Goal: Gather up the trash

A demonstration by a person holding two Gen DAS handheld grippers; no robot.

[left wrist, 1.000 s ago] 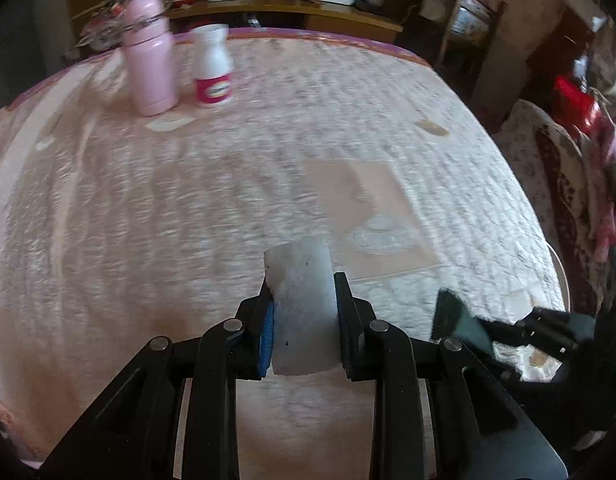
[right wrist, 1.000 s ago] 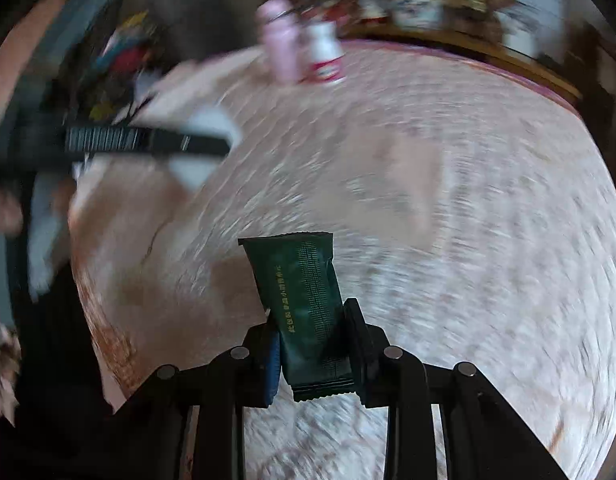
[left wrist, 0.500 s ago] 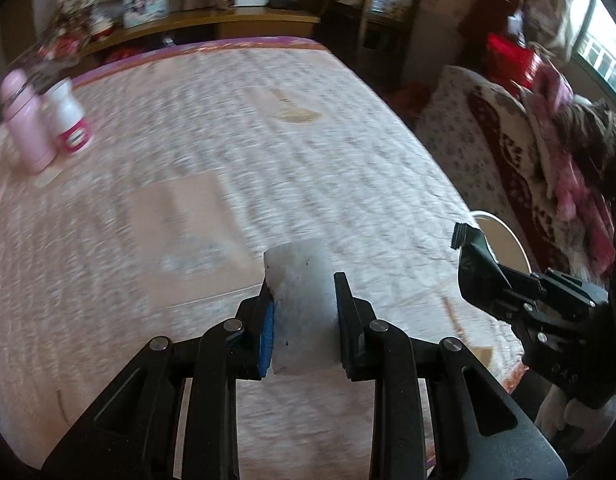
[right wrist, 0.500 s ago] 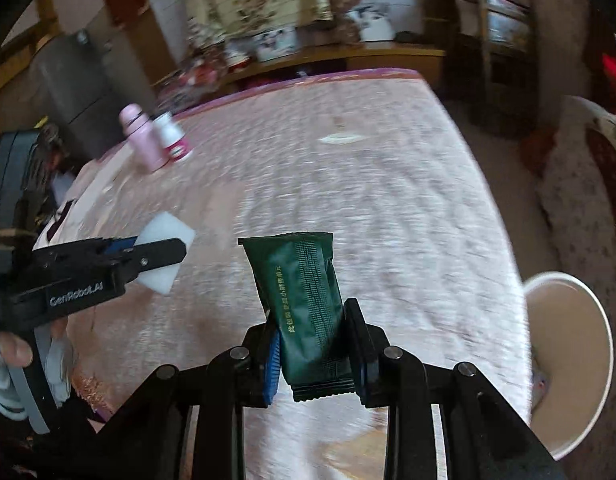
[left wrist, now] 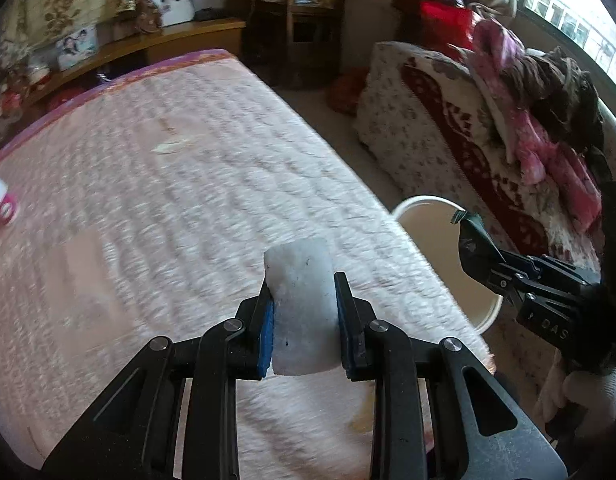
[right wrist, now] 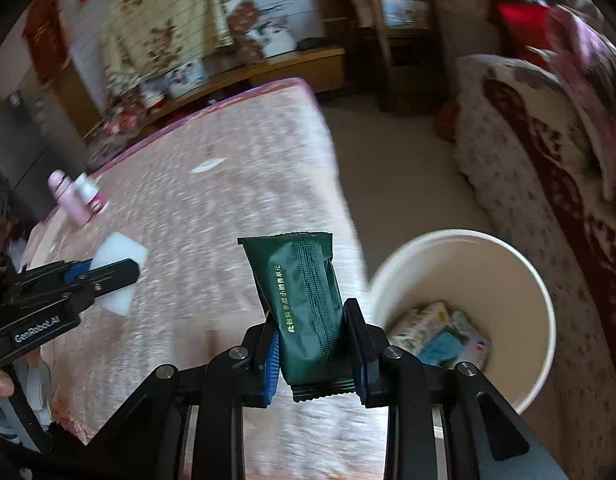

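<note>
Grippers both loaded, left gripper clamping the white foam block, right gripper clamping the green wrapper; I'd center each above the bucket before releasing, 1 at a time.

Two grippers: the left gripper and the right gripper. One white foam block, one green wrapper, one white bin at lower right, two bottles at left on one bed.
</note>
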